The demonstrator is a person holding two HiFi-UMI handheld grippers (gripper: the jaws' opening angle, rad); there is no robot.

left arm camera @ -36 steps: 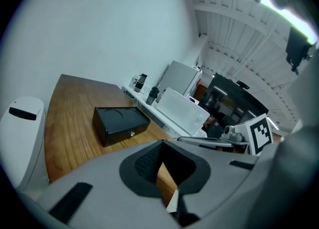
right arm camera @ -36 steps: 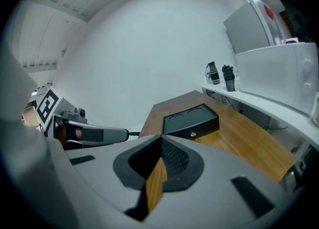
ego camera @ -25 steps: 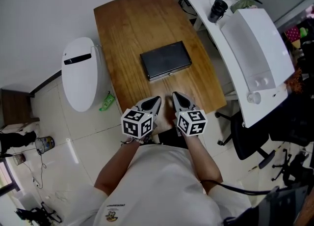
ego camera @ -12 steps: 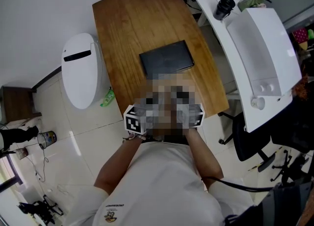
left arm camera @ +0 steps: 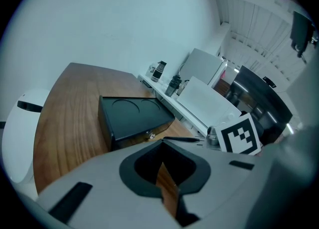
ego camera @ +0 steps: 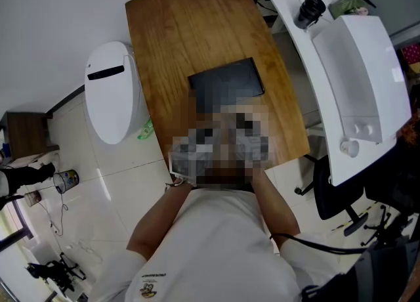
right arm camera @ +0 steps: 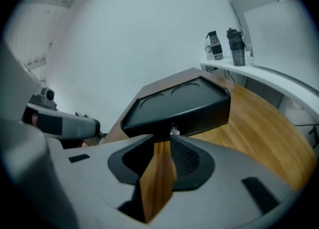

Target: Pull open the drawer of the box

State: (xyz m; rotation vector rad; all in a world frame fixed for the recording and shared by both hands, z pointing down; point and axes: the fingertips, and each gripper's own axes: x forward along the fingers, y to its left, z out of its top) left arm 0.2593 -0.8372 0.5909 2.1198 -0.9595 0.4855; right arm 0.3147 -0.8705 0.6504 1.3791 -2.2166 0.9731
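A flat black box [ego camera: 226,81] lies on the wooden table [ego camera: 177,31], its drawer shut, with a small metal knob [right arm camera: 174,132] on the near face. In the head view a blurred patch covers both grippers just in front of the box. My left gripper [left arm camera: 160,147] has its tips touching, nothing between them, with the box [left arm camera: 132,118] and knob [left arm camera: 149,135] ahead to the left. A narrow gap parts the jaws of my right gripper [right arm camera: 162,142], and the knob sits just beyond its tips. The box [right arm camera: 177,106] fills the view ahead.
A white rounded bin [ego camera: 108,97] stands on the floor left of the table. A white desk [ego camera: 357,84] with dark bottles [ego camera: 308,12] runs along the right. A black office chair [ego camera: 335,192] is at the table's near right corner.
Both grippers have moved forward, closer to the box's front face. The box has not moved and its drawer stays shut.
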